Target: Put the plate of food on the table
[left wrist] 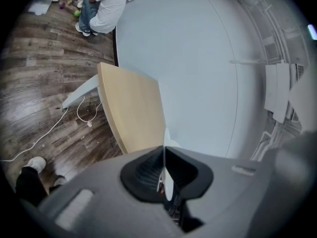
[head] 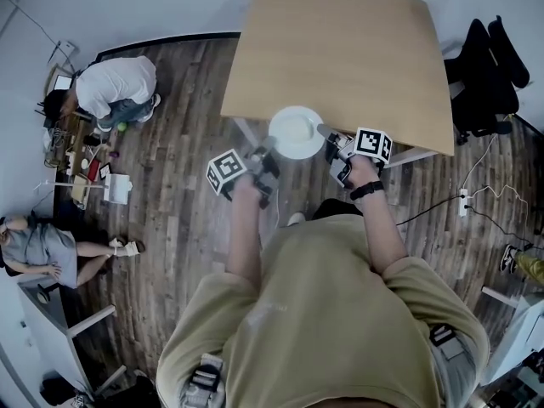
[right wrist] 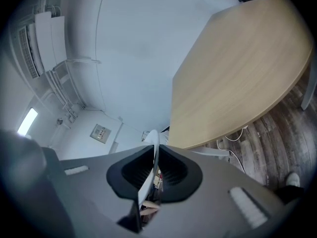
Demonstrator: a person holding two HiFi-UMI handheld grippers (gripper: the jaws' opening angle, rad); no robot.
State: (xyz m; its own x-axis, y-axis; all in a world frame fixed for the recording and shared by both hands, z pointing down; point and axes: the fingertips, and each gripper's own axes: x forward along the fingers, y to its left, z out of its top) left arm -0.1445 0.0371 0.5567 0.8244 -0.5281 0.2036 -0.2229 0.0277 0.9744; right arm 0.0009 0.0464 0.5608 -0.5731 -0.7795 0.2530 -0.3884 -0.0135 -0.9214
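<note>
Whatever lies on the plate is too washed out to tell at frame centre. The counter is cut off by the head view's top edge.

plate btw the 2 grippers, left gripper on its left rim, right gripper on its right rim, at near edge of the table. chair right of table; 1 person left of it, 2nd person nearer, far left.
</note>
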